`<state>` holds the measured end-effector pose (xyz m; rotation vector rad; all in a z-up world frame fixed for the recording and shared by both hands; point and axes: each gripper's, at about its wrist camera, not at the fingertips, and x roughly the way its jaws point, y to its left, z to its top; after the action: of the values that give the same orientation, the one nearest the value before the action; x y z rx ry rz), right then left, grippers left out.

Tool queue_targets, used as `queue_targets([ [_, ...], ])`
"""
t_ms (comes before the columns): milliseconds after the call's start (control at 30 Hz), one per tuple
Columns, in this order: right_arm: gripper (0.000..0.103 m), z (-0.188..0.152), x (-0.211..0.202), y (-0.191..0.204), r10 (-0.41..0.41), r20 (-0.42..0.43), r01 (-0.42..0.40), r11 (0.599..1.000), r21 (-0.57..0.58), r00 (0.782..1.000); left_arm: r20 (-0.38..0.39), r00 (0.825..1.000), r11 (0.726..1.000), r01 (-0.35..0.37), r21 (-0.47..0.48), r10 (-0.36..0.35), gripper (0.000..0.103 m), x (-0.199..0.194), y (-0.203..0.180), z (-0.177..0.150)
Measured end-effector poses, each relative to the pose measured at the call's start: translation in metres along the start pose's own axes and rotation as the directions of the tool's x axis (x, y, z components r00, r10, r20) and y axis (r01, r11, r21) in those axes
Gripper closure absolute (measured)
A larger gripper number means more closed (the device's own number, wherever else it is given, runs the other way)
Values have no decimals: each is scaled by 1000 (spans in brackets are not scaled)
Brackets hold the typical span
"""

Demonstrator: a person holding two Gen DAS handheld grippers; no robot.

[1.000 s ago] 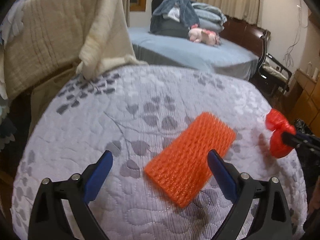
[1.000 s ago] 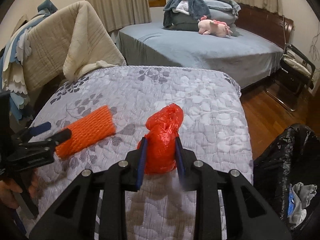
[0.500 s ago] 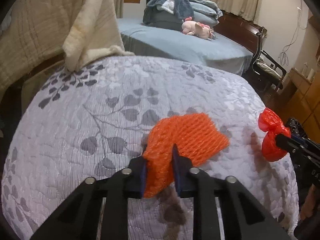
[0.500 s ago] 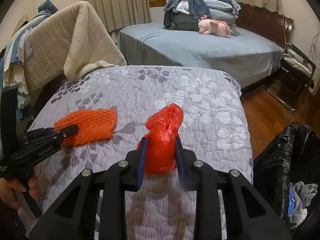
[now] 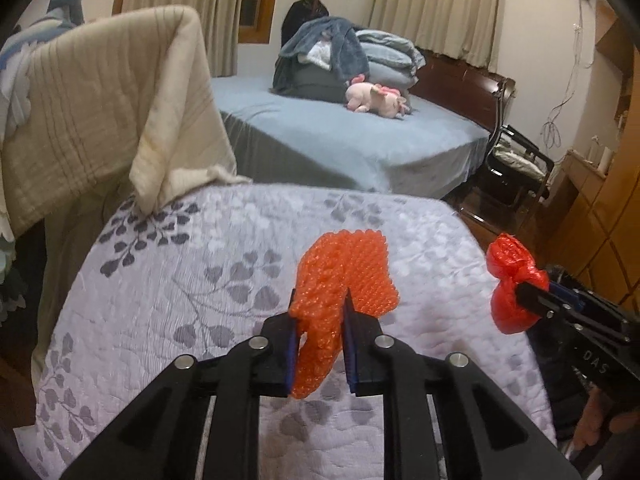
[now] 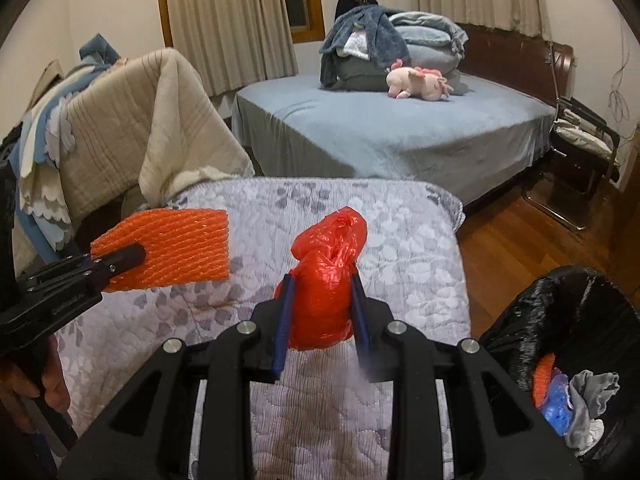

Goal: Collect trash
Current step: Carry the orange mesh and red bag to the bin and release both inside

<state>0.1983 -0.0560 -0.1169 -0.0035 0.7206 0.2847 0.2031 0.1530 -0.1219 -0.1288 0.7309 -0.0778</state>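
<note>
An orange foam net sleeve (image 5: pixel 348 276) hangs above the quilted bedspread (image 5: pixel 200 280), pinched at one edge by my left gripper (image 5: pixel 320 306), which is shut on it. From the right wrist view the same orange sleeve (image 6: pixel 176 248) shows at the left, lifted clear of the cover by my left gripper (image 6: pixel 120 260). A crumpled red plastic bag (image 6: pixel 326 280) sits squeezed between the blue pads of my right gripper (image 6: pixel 322 292), also raised off the quilt. In the left wrist view the red bag (image 5: pixel 512 284) appears at the right in my right gripper (image 5: pixel 528 294).
A black trash bag (image 6: pixel 560 320) stands open at the lower right beside the bed, with several scraps inside. A beige blanket (image 5: pixel 100 120) drapes over a frame at the left. A second bed (image 6: pixel 400 136) with a pink plush toy and folded bedding lies behind. A folding chair (image 6: pixel 580 152) stands on the wooden floor.
My left gripper went from wide open around the orange sleeve to shut on it, then lifted it off the quilt. My right gripper rose with the red bag still held.
</note>
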Motion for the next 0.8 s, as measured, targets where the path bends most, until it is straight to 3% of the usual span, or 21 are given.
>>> queue_targets([
  [433, 77, 9, -61, -31, -33, 87, 31, 999, 24, 996, 47, 997, 997, 54, 55, -57, 85, -38, -54, 18],
  [800, 77, 1, -109, -75, -115, 137, 107, 992, 68, 984, 65, 987, 982, 136, 130, -145, 85, -59, -118, 24],
])
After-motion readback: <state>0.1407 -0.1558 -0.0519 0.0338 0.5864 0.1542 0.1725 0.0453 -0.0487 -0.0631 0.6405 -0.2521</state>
